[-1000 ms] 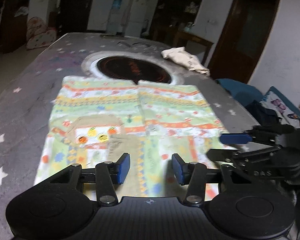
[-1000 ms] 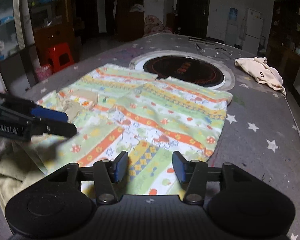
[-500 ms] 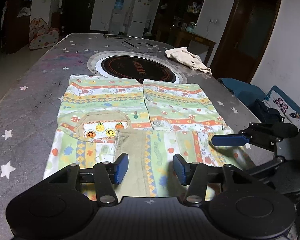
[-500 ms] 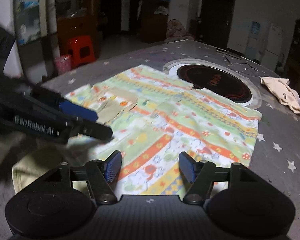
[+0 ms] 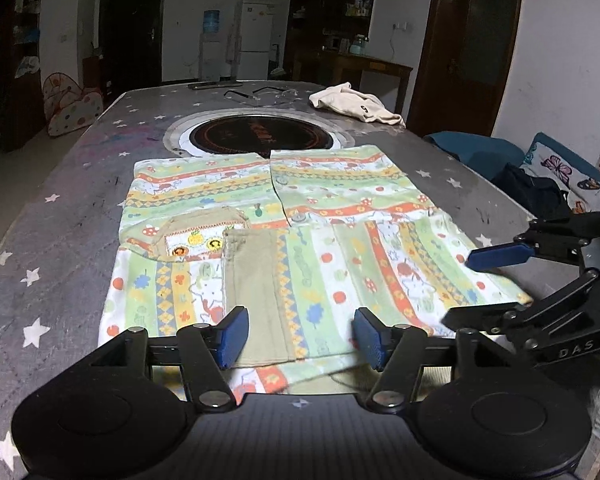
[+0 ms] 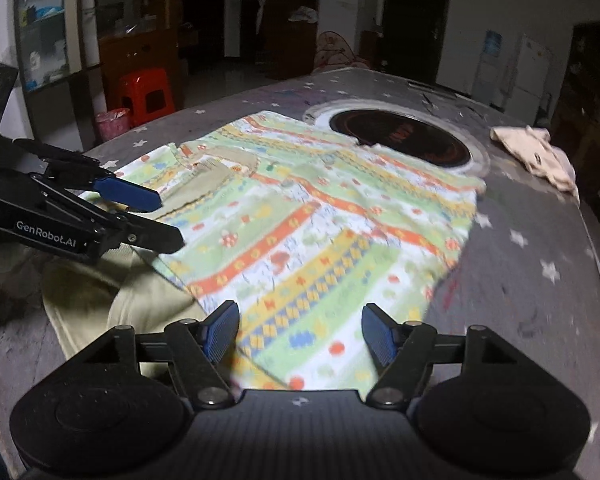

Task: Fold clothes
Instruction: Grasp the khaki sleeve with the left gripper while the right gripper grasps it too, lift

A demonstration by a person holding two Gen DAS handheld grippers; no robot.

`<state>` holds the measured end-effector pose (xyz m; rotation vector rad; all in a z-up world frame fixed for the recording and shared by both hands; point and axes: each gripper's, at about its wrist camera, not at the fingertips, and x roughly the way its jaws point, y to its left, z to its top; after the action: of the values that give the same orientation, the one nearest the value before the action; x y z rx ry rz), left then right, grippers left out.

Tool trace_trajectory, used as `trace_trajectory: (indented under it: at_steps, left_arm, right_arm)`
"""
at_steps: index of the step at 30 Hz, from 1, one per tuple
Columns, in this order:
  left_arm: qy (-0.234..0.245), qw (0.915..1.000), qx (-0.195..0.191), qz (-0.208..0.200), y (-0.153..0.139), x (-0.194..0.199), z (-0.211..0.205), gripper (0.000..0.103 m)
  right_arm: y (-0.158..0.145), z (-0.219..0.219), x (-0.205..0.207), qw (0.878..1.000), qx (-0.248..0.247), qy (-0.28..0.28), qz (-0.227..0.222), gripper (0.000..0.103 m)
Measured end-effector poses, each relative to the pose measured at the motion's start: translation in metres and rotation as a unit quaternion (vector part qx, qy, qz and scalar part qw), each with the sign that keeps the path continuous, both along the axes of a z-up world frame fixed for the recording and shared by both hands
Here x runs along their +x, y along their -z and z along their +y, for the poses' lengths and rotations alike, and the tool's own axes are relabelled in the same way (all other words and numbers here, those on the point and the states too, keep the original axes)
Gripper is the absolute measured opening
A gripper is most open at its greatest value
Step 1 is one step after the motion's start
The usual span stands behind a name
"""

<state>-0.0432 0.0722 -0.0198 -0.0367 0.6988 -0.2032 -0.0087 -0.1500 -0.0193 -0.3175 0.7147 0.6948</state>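
I see patterned shirt (image 5: 284, 240) at 12 o'clock, long axis crosswise | left gripper (image 5: 300, 338) nearer its folded sleeve | right gripper (image 6: 300, 334) | both jaws just widened, half open, empty

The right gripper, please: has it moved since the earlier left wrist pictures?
Yes. The right gripper has drawn back off the patterned shirt towards its right edge; its jaws have just been opening, empty.
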Motion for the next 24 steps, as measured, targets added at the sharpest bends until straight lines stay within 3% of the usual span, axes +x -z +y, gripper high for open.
trace_trajectory:
  at_steps: [11,21,24]
  left_arm:
    - [0.012,0.9999,-0.005,-0.009,-0.032,-0.042,0.001,0.063]
    - [0.021,0.9973,-0.033,0.062,-0.028,-0.06,0.003,0.062]
    - [0.029,0.996,-0.041,0.075,-0.024,-0.059,0.0,0.055]
  right_arm:
    - [-0.01,-0.012,-0.021,0.999,-0.022,-0.015,-0.025,0.075]
    - [-0.008,-0.007,-0.05,0.992,-0.073,-0.078,-0.07,0.082]
    - [-0.004,-0.004,-0.056,0.989,-0.086,-0.095,-0.08,0.082]
